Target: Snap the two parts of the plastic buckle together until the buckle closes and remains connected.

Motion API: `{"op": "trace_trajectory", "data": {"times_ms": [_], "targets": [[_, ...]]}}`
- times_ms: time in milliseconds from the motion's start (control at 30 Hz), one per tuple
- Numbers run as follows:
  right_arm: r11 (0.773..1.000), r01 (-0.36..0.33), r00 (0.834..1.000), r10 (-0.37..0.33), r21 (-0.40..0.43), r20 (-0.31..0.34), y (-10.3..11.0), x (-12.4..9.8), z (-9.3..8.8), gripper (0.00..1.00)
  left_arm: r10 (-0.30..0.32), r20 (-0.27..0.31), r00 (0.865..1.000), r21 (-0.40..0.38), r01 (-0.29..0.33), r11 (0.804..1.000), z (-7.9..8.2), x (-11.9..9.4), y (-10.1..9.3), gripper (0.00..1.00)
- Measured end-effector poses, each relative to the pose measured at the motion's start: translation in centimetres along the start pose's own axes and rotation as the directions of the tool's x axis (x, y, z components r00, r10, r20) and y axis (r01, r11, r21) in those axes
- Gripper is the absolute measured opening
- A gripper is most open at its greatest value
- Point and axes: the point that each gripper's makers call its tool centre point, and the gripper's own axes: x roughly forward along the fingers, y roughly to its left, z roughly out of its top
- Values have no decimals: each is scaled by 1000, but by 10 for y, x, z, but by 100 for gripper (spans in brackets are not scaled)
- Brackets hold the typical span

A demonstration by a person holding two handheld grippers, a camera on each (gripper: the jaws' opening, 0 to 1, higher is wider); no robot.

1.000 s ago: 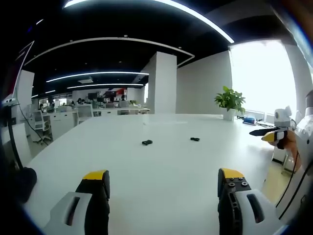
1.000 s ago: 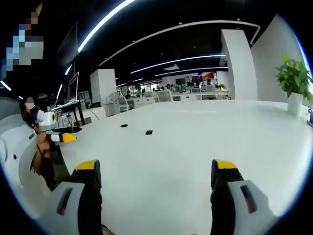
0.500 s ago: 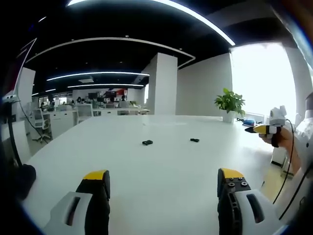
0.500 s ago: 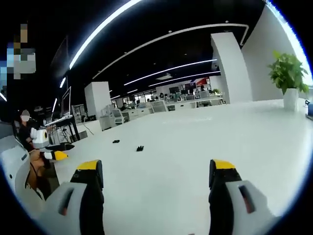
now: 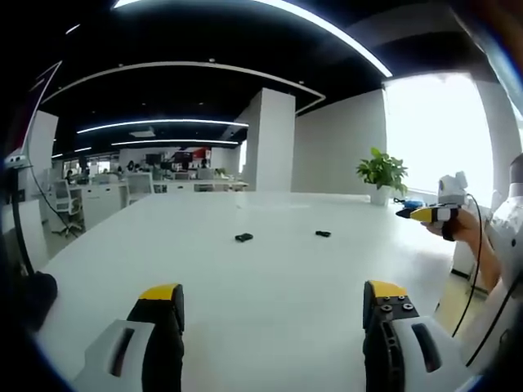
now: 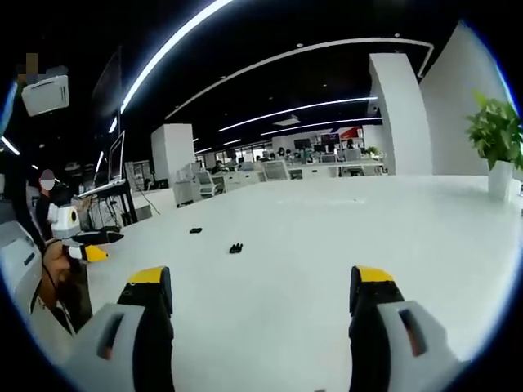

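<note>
Open office behind, white table [image 5: 245, 294] ahead: your two buckle parts [image 5: 243, 238] [image 5: 323, 233] lie apart out in the middle, untouched; you hold left gripper [image 5: 270, 306] and right gripper [image 6: 260, 298] spread and empty, probably to reach one each.

Right tool [image 6: 260, 298] sat low in frame, jaws wide apart, nothing between them, above the white desk [image 6: 327, 245]. Two small black buckle parts lay on the desk left of center: near part [image 6: 236, 247], far part [image 6: 195, 230], clearly apart. Left tool [image 6: 88, 252], yellow-tipped, was at the left edge, held in a hand. Potted plant [image 6: 495, 135] at right edge.
</note>
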Motion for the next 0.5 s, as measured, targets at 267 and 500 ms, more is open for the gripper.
{"op": "trace_trajectory", "data": {"times_ms": [267, 500], "targets": [[999, -25, 999, 25, -24, -24, 1, 14, 2, 89, 2, 3, 1000, -1, -2, 1000, 1, -1, 0, 92], [997, -54, 998, 52, -48, -46, 5, 26, 4, 88, 6, -2, 1000, 0, -6, 1000, 0, 0, 0, 92]]}}
